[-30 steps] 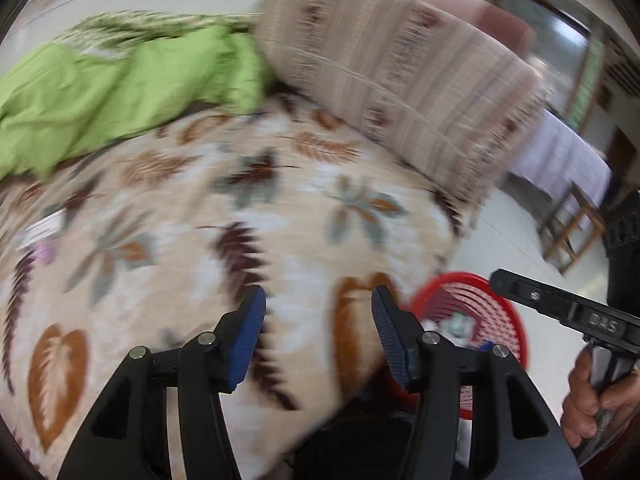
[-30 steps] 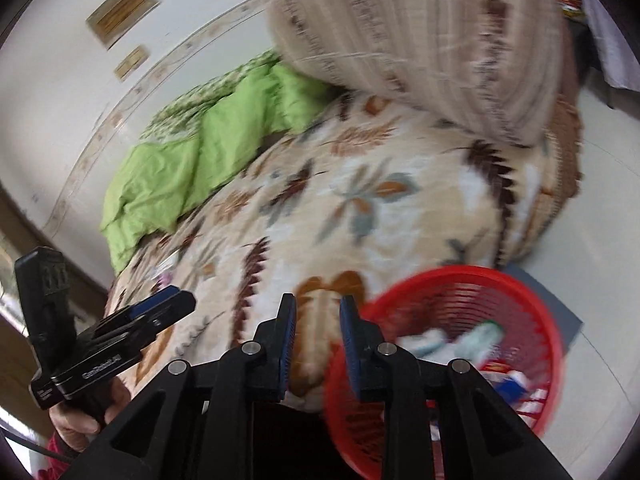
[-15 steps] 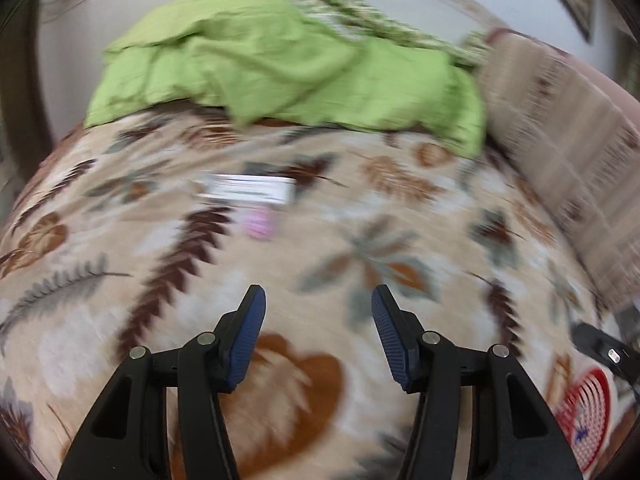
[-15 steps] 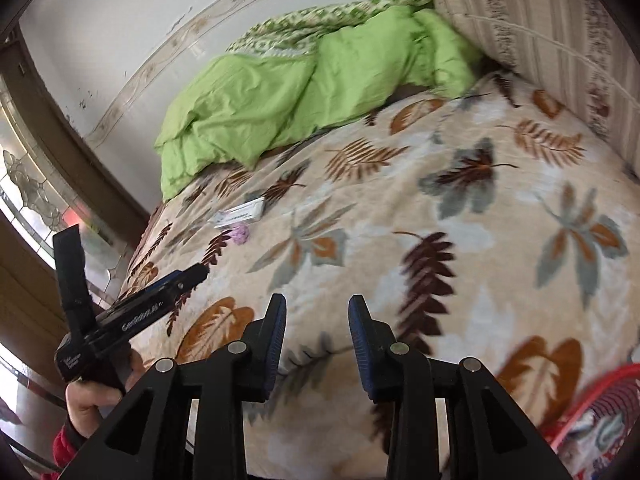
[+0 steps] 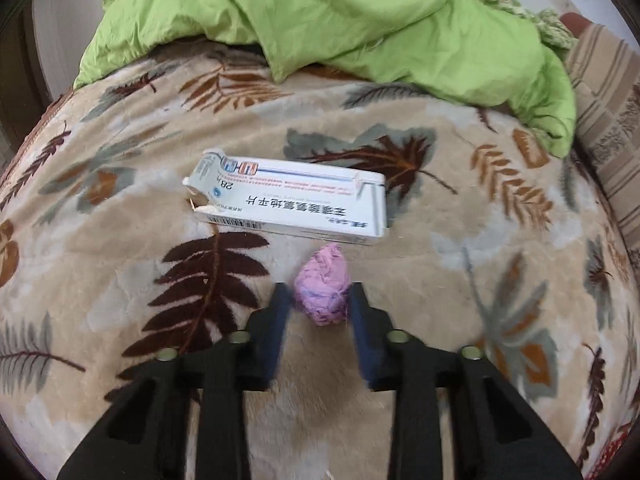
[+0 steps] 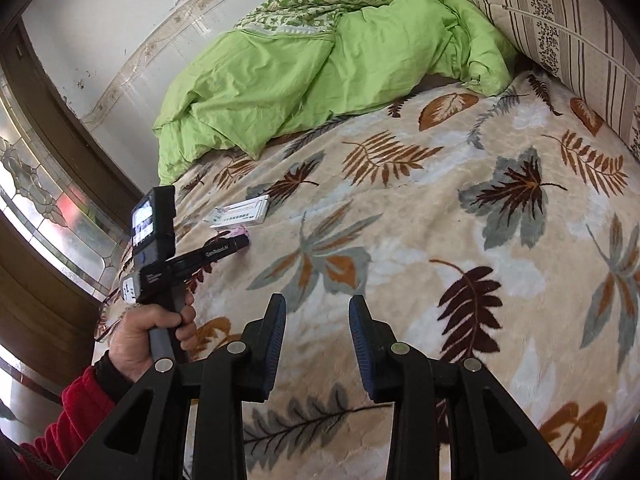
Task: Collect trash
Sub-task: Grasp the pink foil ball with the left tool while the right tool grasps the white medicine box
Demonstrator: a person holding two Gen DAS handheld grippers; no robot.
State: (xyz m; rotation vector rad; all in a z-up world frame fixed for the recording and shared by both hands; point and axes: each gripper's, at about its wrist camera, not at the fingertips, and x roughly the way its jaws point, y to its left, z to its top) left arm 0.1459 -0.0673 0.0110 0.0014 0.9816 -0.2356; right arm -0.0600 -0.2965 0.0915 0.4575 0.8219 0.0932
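A crumpled pink paper wad point(image 5: 322, 288) lies on the leaf-patterned blanket point(image 5: 400, 360), just in front of a white medicine box point(image 5: 292, 200). My left gripper point(image 5: 320, 296) points down at the wad, and its jaws are closing, with both blue pads against the wad's sides. In the right wrist view the left gripper point(image 6: 240, 242) sits at the far left, tips on the wad point(image 6: 241, 233) beside the box point(image 6: 240, 212), held by a hand point(image 6: 148, 332). My right gripper point(image 6: 317, 308) hangs open over the blanket, nothing between its fingers.
A rumpled green duvet point(image 5: 360, 20) lies across the back of the bed, with a striped pillow point(image 6: 560, 28) at the right. A sliver of the red basket point(image 5: 612, 452) shows at the lower right edge. A window and wall border the bed's left side.
My left gripper swung from the basket side across the bed, came down on the pink wad and narrowed its jaws around it. My right gripper swung away from the basket and opened slightly.
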